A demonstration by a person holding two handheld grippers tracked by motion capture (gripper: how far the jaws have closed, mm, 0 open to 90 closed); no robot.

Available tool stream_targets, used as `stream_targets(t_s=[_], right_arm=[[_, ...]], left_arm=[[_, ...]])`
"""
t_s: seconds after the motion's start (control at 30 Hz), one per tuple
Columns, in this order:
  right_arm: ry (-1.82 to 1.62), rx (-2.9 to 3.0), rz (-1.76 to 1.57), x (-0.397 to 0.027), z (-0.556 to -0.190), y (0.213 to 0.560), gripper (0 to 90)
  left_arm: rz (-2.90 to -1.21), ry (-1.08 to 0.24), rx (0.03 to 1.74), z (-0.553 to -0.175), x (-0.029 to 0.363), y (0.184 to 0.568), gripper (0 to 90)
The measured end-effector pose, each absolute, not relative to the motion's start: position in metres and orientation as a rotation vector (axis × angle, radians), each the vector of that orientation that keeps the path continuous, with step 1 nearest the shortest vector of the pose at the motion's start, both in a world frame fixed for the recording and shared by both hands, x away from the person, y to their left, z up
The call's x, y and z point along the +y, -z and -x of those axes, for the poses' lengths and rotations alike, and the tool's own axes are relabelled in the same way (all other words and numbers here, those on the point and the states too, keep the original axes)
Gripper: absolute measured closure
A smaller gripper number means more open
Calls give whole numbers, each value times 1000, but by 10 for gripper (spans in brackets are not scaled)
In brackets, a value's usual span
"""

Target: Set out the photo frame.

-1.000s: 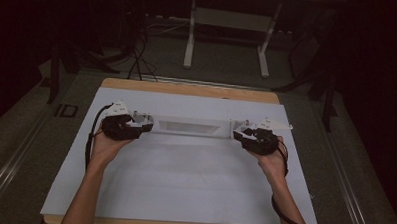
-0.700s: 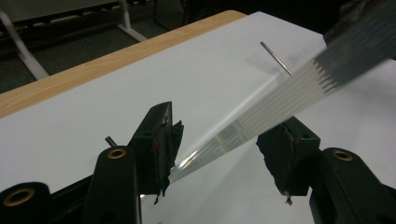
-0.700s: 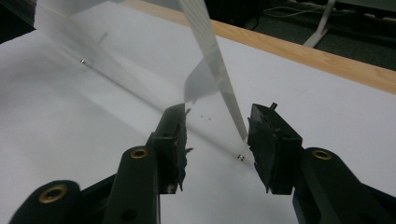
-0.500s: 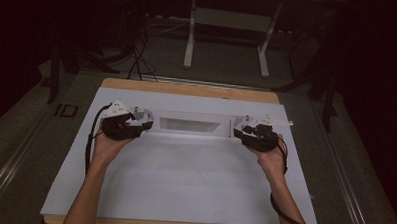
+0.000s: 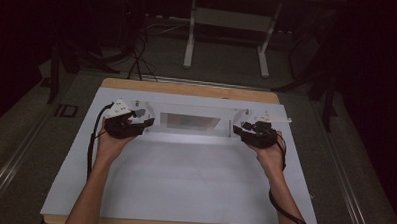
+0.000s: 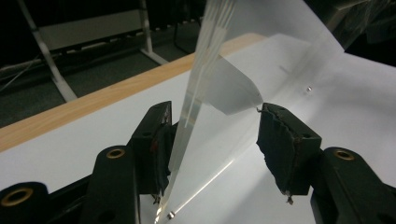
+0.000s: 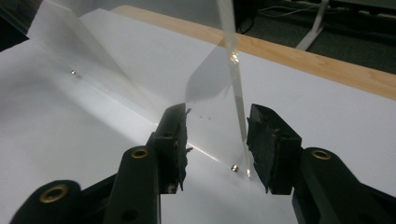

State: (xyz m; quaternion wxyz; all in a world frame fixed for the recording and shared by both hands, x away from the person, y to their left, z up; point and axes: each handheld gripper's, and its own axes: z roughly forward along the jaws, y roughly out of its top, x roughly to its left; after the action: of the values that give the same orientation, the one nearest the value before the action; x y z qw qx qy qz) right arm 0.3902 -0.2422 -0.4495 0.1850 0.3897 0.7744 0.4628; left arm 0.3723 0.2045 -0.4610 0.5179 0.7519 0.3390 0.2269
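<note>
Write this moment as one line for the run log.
left tool: open around clear box end wall | right tool: open around other end wall | box on white sheet

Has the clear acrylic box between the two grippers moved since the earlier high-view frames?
Yes. The clear acrylic box has tipped: against the white table sheet, its open rectangular face now shows from above, where a second ago it was a flat strip.

A dark room with grey floor (image 5: 223,63), a white-legged table frame (image 5: 228,23) and cables (image 5: 138,65) behind.
</note>
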Motion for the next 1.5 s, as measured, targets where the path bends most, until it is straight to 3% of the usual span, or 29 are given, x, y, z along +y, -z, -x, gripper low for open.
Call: stream_targets(t_s=[0.47,0.97,1.5], right_arm=[[-1283,2187,-1023,-231,-405,471,483],[-1253,2146,-950,-224,-412,479,479],[-1262,2104,-968,-222,-414,482,480]], left_arm=[[-1783,-634,830,-375,197,469,431],[-1814,-712,869,-386,186,479,395],[-1791,-689,901,-392,185,478,392]])
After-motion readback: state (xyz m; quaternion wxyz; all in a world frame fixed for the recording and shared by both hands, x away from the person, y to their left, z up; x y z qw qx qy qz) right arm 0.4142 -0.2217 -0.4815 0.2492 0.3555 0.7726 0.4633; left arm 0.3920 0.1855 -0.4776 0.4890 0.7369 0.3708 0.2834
